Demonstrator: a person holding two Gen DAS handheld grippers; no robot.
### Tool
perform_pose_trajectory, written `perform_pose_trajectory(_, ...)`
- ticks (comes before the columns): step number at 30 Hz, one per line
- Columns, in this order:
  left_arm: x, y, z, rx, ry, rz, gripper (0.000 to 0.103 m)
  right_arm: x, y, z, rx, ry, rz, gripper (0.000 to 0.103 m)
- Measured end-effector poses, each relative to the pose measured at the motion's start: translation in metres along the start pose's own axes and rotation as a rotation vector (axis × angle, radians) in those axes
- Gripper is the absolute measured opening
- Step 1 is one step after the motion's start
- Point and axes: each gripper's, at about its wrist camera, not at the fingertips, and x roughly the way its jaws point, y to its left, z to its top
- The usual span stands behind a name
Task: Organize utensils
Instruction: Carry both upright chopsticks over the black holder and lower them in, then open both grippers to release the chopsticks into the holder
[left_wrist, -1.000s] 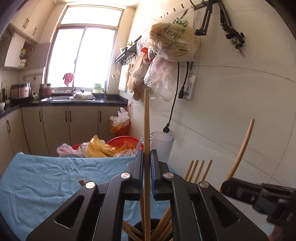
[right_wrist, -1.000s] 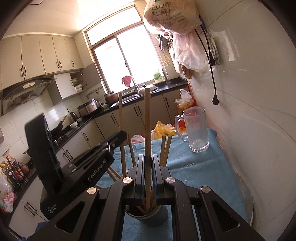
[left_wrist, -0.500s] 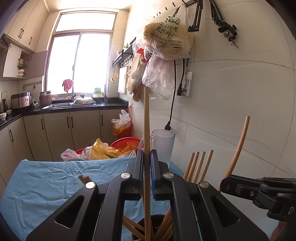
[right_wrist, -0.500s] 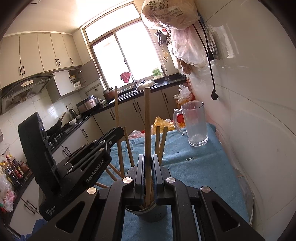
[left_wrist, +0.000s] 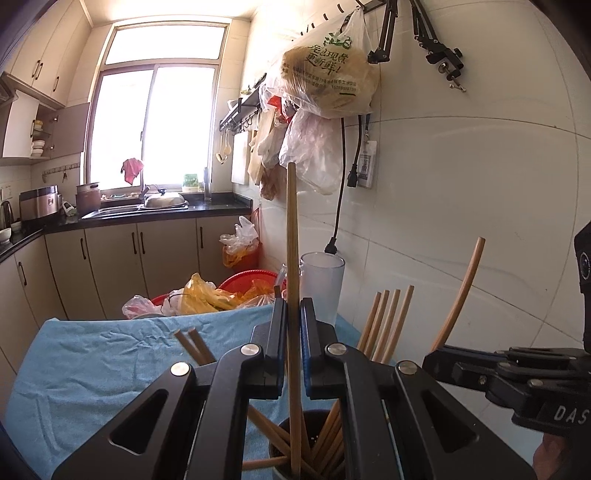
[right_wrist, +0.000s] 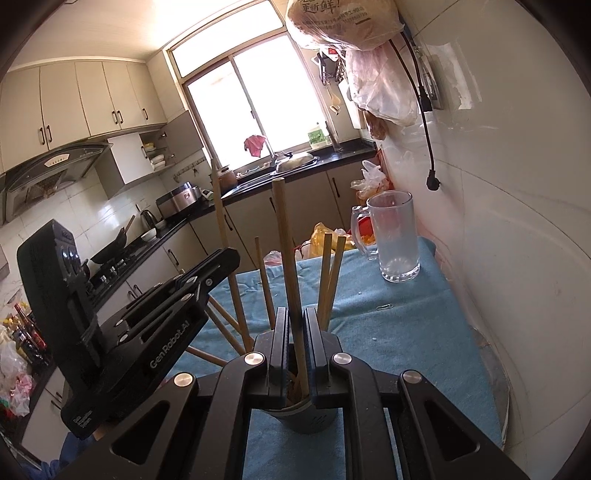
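My left gripper (left_wrist: 292, 314) is shut on an upright wooden chopstick (left_wrist: 291, 240) whose lower end stands inside the dark holder cup (left_wrist: 277, 454). Several other chopsticks (left_wrist: 388, 321) lean in that cup. My right gripper (right_wrist: 294, 321) is shut on a second chopstick (right_wrist: 284, 251), which tilts slightly left with its lower end in the same grey cup (right_wrist: 314, 421). In the right wrist view the left gripper (right_wrist: 229, 258) reaches in from the left with its chopstick (right_wrist: 221, 229). In the left wrist view the right gripper (left_wrist: 436, 356) comes in from the right, holding its chopstick (left_wrist: 461, 288).
The cup stands on a blue towel (right_wrist: 406, 332) covering the table. A glass mug (right_wrist: 395, 236) stands at the far end by the tiled wall (right_wrist: 517, 221). A paper clip (right_wrist: 386, 306) lies on the towel. Beyond the table sits a red basin with plastic bags (left_wrist: 221, 291).
The left gripper shifted slightly with its chopstick, so more of the cup's mouth shows below it. The right gripper's chopstick now tilts a little left. Both grips hold.
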Motion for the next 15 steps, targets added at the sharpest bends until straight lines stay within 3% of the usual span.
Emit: perform_pose_trajectory(15,-0.024,0.007,-0.012,-0.017,0.034,0.001,0.007,-0.027,0.001,-0.003,0.032,-0.037,-0.005,0.01)
